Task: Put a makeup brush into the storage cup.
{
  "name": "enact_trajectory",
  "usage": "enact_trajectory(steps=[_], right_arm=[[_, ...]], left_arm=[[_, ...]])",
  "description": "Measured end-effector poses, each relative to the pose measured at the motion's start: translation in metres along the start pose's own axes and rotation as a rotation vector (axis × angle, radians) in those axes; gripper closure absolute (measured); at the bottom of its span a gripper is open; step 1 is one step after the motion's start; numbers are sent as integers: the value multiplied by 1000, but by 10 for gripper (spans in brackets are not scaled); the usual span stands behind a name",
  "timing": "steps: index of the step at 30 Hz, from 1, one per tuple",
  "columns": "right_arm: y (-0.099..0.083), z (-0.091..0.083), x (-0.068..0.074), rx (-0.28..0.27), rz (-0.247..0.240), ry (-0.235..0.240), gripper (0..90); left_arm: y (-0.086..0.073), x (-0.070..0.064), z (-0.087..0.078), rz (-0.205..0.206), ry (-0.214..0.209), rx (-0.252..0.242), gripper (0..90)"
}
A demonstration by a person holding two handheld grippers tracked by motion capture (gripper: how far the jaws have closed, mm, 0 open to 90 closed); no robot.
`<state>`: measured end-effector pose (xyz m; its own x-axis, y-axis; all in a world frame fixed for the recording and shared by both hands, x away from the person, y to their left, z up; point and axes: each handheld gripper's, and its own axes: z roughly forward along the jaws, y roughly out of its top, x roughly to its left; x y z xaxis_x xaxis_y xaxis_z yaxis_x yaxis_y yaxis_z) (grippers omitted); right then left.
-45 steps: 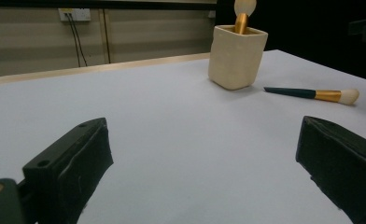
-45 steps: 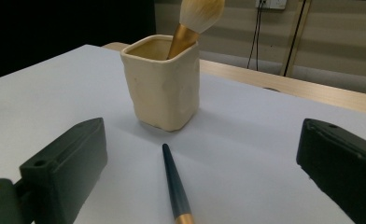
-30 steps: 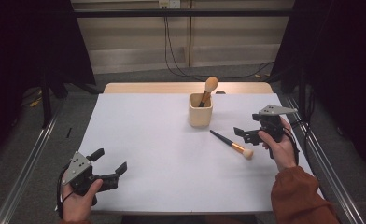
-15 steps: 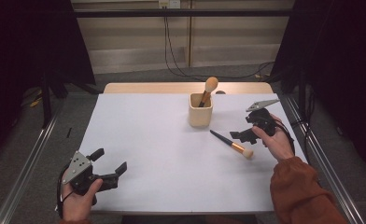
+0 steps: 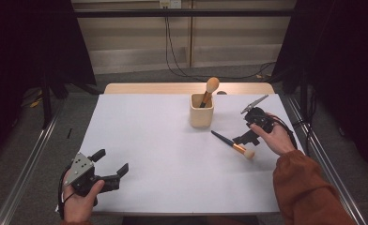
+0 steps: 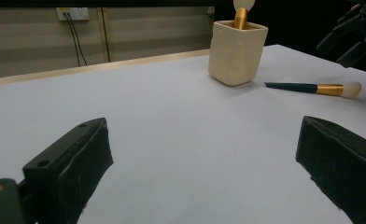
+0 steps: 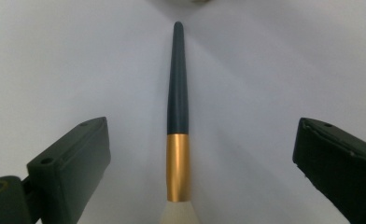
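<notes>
makeup brush (image 7: 178,126): dark teal handle, gold ferrule, cream bristles | holder cup (image 5: 202,110): cream | tabletop (image 5: 163,154): white

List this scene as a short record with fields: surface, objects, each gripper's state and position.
surface: table with a white top
loose brush: makeup brush lying flat, dark handle, gold ferrule, pale bristles
holder: cream cup standing upright, apart from the loose brush
in holder: second brush, bristles up
right gripper: jaws open, either side of the loose brush, not touching it
left gripper: jaws open, near the table's front left edge, holding nothing
likely next move: right jaws close on the loose brush
</notes>
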<state>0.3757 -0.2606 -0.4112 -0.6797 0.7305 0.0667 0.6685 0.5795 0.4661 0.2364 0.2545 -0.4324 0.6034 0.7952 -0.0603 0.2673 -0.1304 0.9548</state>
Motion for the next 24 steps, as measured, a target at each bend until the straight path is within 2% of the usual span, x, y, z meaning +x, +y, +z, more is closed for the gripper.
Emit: enact_trajectory(steps=[5, 7, 10, 17, 21, 23, 24], right_arm=[[3, 6, 1, 69, -44, 0, 67], [2, 9, 0, 80, -52, 25, 53], [2, 14, -1, 118, -57, 38, 58], [2, 24, -1, 214, -60, 19, 59], [2, 31, 0, 263, -77, 25, 116], [2, 34, 0, 284, -90, 29, 176], [1, 36, 2, 290, -107, 20, 242]], left_arm=[[-1, 1, 0, -3, 3, 2, 32], [-1, 2, 0, -5, 0, 4, 32], [-1, 1, 1, 1, 2, 10, 32], [-1, 1, 2, 8, 2, 16, 34], [-1, 1, 2, 12, 3, 17, 36], [-1, 1, 2, 9, 3, 10, 37], [-1, 1, 2, 9, 3, 10, 37]])
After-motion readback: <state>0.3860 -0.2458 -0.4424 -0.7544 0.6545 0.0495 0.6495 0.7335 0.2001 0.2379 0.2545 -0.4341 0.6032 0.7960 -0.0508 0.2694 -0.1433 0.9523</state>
